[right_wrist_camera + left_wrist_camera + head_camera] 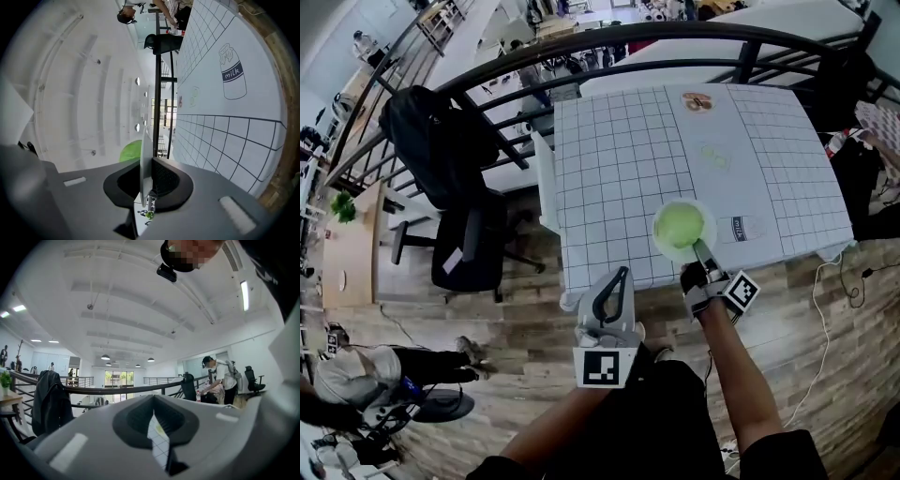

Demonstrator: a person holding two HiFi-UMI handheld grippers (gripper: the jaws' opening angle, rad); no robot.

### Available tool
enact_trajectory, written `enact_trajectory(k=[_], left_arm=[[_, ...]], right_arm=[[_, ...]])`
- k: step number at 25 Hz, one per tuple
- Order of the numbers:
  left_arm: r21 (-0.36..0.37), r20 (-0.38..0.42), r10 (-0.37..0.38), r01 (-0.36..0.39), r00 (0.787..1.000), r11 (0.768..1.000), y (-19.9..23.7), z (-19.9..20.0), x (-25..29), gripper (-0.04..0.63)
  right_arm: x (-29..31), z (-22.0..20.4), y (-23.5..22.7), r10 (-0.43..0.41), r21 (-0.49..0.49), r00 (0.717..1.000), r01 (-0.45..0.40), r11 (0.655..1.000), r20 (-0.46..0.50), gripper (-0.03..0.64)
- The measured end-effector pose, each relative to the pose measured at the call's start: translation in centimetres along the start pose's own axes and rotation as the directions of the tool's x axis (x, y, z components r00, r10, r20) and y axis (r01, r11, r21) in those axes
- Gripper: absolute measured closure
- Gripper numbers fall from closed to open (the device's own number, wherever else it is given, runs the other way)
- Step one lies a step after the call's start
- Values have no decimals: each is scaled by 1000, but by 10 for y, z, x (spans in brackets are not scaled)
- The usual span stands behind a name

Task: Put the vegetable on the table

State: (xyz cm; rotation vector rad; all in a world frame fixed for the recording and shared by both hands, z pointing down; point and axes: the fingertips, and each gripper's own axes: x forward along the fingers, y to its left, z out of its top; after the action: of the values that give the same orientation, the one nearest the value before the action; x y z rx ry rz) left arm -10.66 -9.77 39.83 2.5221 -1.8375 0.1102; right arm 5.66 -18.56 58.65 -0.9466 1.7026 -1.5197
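- Right gripper (pixel 701 251) has its jaws closed on the near rim of a plate (pixel 661 246), which hangs over the near edge of the table (pixel 609 159).
- Left gripper (pixel 617 279) sits off the table's near edge, jaws together with nothing between them.
- A green vegetable (pixel 679 225) lies loose in the middle of the plate, not yet on the table.
- It looks light and leafy, soft enough to bruise, and round enough to roll if the plate tips.
- The plate is stiff and smooth; pinched at one rim point it will want to sag, so I would keep it level.
- To lift the vegetable itself, I would grip across its widest part.
- It looks near round, so no long axis or pointing end can be told.
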Motion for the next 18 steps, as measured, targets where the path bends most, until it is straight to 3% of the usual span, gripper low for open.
enact_trajectory(k=[8,18], left_arm=[[8,-26,-29,29,999,1000,9,-17,16,588],[28,-60,-51,53,997,998,15,-35,44,588]], right_arm=[[29,9,-52,-96,-6,995,96,995,25,592],[62,27,-104,-101,17,993,100,995,63,592]])
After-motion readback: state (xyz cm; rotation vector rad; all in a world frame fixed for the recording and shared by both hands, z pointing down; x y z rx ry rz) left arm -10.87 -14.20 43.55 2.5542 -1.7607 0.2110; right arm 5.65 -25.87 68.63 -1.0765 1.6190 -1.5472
